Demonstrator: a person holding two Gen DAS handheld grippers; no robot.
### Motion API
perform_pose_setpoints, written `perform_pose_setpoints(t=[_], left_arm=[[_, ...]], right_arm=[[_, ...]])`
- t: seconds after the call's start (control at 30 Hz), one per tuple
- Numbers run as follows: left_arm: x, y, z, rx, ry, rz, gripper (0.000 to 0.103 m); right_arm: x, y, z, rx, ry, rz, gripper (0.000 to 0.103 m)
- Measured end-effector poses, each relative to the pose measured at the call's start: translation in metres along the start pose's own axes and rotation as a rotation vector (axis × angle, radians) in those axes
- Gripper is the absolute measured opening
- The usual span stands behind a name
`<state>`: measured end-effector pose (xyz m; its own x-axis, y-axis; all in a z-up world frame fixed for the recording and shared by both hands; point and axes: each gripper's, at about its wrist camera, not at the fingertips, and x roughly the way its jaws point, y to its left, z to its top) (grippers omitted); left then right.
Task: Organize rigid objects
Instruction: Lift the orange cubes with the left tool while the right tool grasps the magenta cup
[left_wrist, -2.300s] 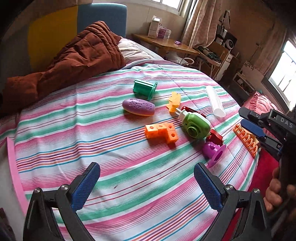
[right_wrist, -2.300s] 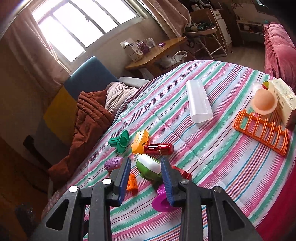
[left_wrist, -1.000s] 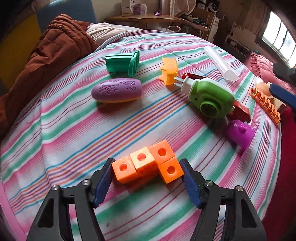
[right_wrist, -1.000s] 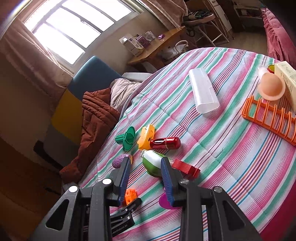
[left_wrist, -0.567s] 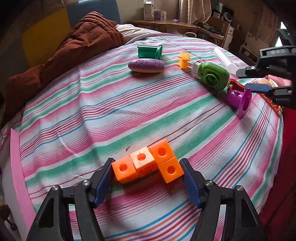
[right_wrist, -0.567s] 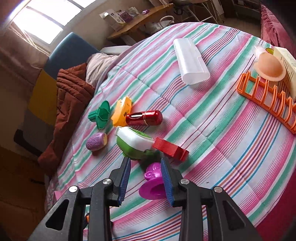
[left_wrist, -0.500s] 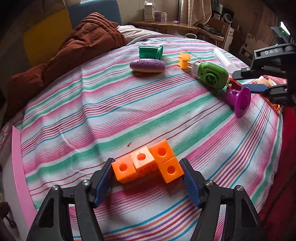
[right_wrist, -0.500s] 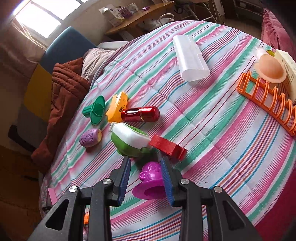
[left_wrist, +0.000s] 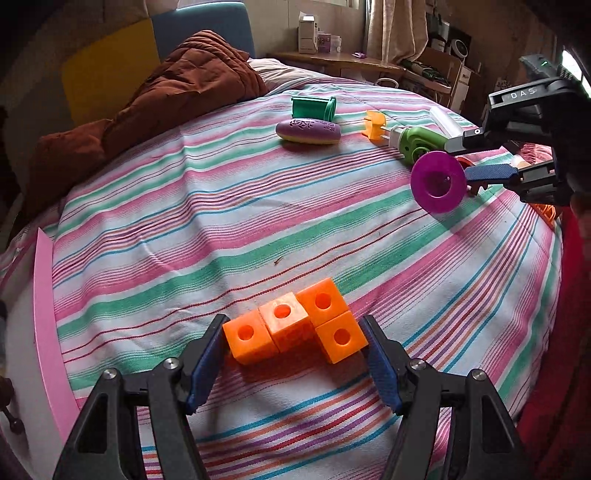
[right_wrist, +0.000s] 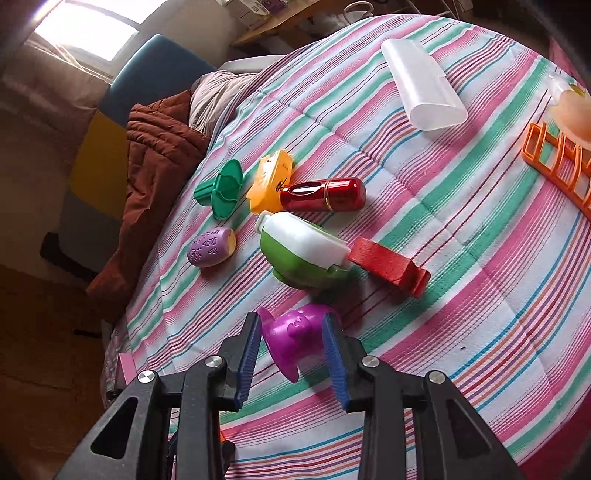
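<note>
Left gripper (left_wrist: 293, 354) clamped on the orange plastic piece of four joined cubes with round holes (left_wrist: 295, 326), one blue pad at each end, low over the striped pink, green and white bedspread (left_wrist: 221, 229). Right gripper (right_wrist: 291, 350) closed on the purple plastic flanged cup (right_wrist: 293, 341), pads pressing its domed body. Just beyond, resting on the bedspread: green and white plastic housing (right_wrist: 303, 251), red block (right_wrist: 389, 266), red metallic cylinder (right_wrist: 325, 194).
</note>
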<state>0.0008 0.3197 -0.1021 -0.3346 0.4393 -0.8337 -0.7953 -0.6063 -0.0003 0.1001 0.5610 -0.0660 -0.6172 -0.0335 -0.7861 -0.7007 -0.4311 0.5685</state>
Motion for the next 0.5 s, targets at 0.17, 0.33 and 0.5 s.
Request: perform_pose_setpoints(t=[0.17,0.33,0.5], left_arm=[[-0.001,0.001,-0.002,-0.006,-0.013,-0.001,0.071],[0.000,0.001,-0.001,-0.011,-0.013,-0.004,0.071],[-0.001,0.000,-0.003,-0.009,-0.019,-0.004,0.071]], right_arm=[[-0.001,0.000,0.002,-0.005,-0.016,-0.013,0.035],[0.011,0.015,0.000,-0.084,0.021,-0.051,0.043],[0.027,0.026,-0.005,-0.178,0.074,-0.100,0.043]])
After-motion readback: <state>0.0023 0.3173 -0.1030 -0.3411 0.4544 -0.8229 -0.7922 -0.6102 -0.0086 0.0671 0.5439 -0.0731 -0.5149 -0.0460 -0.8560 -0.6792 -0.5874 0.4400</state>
